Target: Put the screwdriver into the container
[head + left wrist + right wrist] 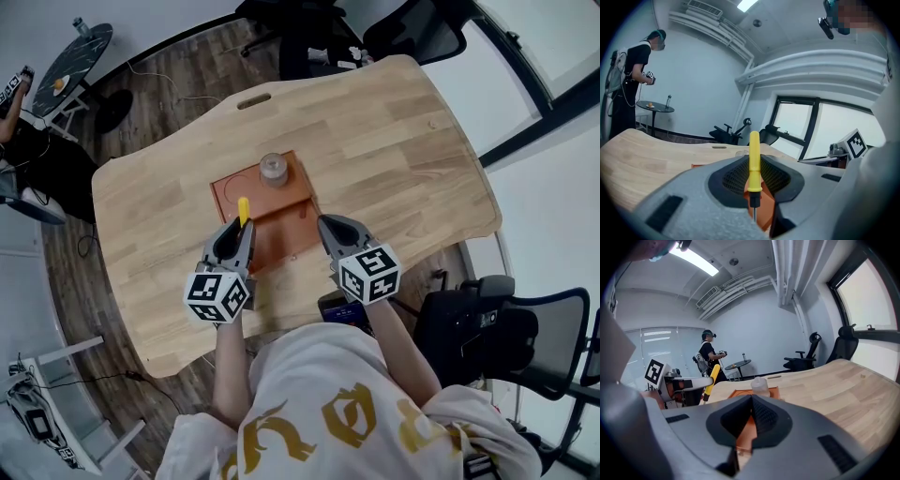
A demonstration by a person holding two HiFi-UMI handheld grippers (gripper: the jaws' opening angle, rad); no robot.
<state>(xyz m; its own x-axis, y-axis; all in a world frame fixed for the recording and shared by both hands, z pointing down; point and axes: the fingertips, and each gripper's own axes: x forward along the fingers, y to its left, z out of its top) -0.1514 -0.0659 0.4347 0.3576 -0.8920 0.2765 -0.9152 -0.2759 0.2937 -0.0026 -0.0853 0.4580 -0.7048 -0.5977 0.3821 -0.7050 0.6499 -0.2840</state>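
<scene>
The yellow-handled screwdriver (243, 210) stands upright between the jaws of my left gripper (241, 230), which is shut on its handle (753, 161), with the thin shaft pointing down. It hangs over the near part of the orange tray (281, 220). The clear round container (273, 170) stands at the tray's far end, beyond the screwdriver. My right gripper (328, 225) is shut on nothing, just right of the tray's near corner. In the right gripper view the container (759, 386) sits ahead on the tray (740, 393), and the screwdriver (711, 376) shows at the left.
The wooden table (394, 141) has a curved edge and a slot (253, 100) at its far side. Office chairs (497, 328) stand at the right and behind it. A person (633, 79) stands by a small round table (656, 108) in the distance.
</scene>
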